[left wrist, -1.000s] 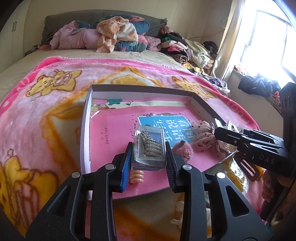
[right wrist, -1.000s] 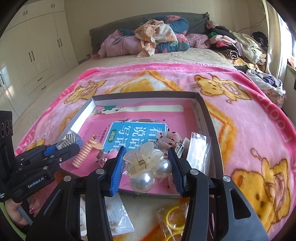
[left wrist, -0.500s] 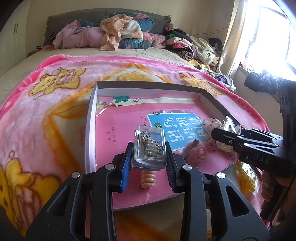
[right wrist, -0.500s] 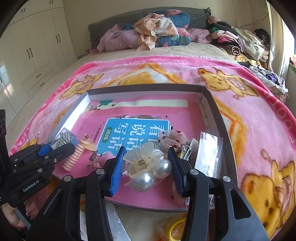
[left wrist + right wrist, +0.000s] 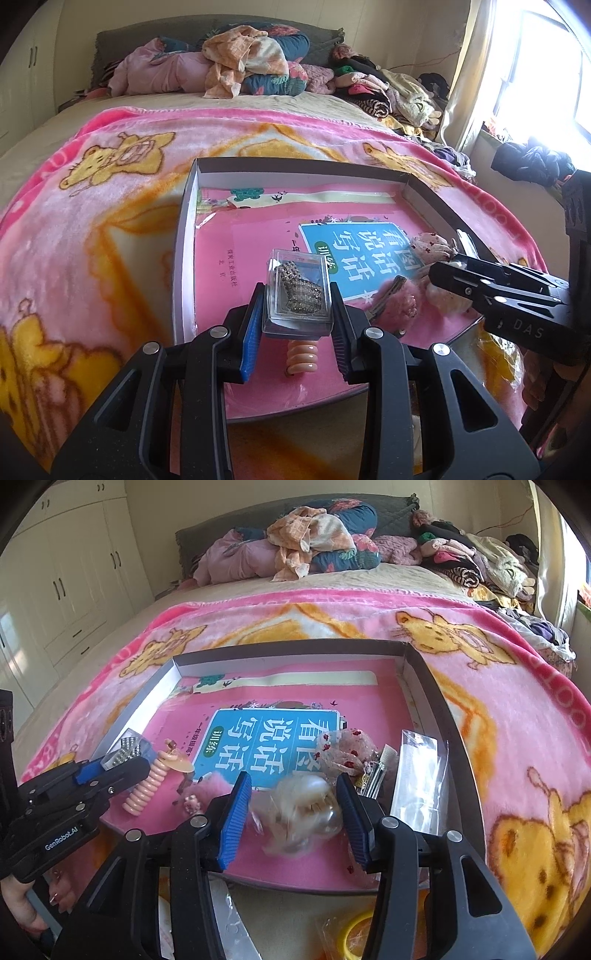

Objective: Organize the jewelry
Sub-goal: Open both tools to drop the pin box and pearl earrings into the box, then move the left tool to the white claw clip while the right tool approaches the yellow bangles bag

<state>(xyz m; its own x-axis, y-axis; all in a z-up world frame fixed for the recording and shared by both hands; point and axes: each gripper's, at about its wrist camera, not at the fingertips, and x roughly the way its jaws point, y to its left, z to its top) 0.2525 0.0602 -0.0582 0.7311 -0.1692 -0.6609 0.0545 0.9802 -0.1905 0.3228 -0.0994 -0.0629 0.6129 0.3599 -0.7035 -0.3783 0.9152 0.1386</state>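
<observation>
My left gripper (image 5: 297, 315) is shut on a clear plastic case (image 5: 299, 295) with a rhinestone piece inside, held over the near left part of a shallow box lid (image 5: 183, 236) lined with a pink book. My right gripper (image 5: 293, 812) has its jaws apart. The pearl hair claw in a clear bag (image 5: 306, 808) is blurred between them, low over the pink book. A peach spiral hair tie (image 5: 147, 786) and a fluffy pink clip (image 5: 207, 790) lie in the lid.
A floral scrunchie (image 5: 343, 749) and a clear bag (image 5: 421, 775) lie at the lid's right side. Yellow bangles in a bag (image 5: 354, 938) and another packet (image 5: 229, 915) lie on the pink blanket (image 5: 517, 701) in front. Clothes are piled at the bed's head.
My right gripper has opened and the pearl claw has dropped out of its grip, blurred. Both grippers moved forward over the lid. The left still grips the case.
</observation>
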